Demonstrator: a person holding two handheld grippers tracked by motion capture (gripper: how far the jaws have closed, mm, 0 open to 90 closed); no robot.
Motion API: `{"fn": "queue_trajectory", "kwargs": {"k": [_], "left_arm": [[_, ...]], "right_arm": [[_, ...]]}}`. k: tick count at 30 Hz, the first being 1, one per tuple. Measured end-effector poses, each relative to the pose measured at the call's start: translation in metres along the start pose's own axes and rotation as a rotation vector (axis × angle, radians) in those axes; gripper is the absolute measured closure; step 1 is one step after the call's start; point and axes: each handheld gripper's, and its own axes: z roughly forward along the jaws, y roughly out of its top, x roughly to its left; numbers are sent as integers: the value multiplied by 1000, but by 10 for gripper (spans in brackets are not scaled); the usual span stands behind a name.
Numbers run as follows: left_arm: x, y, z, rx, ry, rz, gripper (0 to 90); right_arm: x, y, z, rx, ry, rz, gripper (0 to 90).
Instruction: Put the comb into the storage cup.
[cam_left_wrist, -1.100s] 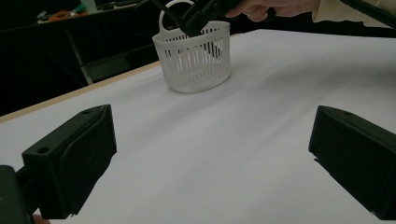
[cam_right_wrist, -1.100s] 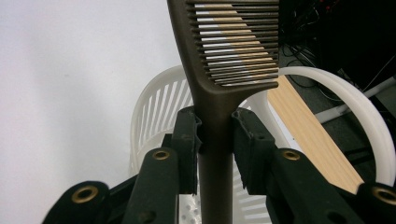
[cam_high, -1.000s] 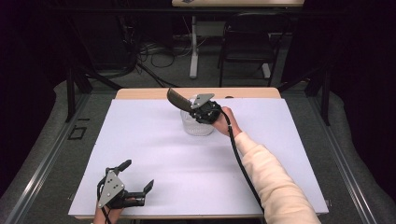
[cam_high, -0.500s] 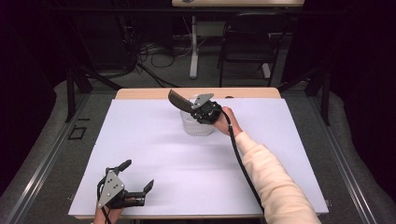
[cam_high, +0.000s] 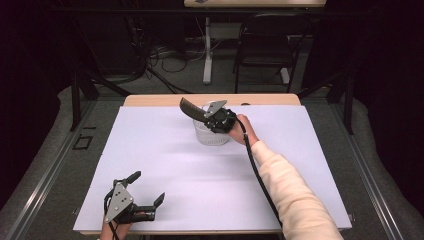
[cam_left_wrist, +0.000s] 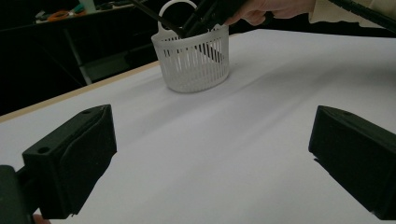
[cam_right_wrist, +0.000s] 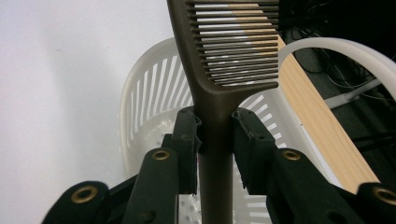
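A dark brown comb (cam_right_wrist: 219, 70) is clamped by its handle between the jaws of my right gripper (cam_right_wrist: 215, 140). In the high view the right gripper (cam_high: 207, 119) hovers over a white slotted basket (cam_high: 210, 135) at the table's far middle, and the comb (cam_high: 189, 107) sticks out up and to the left. The basket (cam_left_wrist: 194, 60) and its loop handle also appear far off in the left gripper view. My left gripper (cam_high: 145, 192) rests near the front left edge of the table, jaws wide apart and empty.
A white sheet (cam_high: 300, 165) covers the table, with a wooden strip (cam_high: 150, 100) along the far edge. A black chair (cam_high: 265, 45) and cables stand on the floor beyond. A long-sleeved forearm (cam_high: 290, 190) crosses the right half of the table.
The right gripper and comb have shifted very slightly over the basket. The left gripper has stayed where it was.
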Motion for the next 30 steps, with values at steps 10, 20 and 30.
{"fn": "queue_trajectory", "kwargs": {"k": [10, 20, 30], "left_arm": [[-1, 0, 0, 2, -1, 0, 7], [0, 0, 0, 2, -1, 0, 7], [-1, 0, 1, 1, 0, 3, 7]], "right_arm": [[1, -1, 3, 19, 5, -1, 713], [-2, -1, -2, 15, 16, 38, 568], [-6, 3, -24, -10, 10, 114, 310]]}}
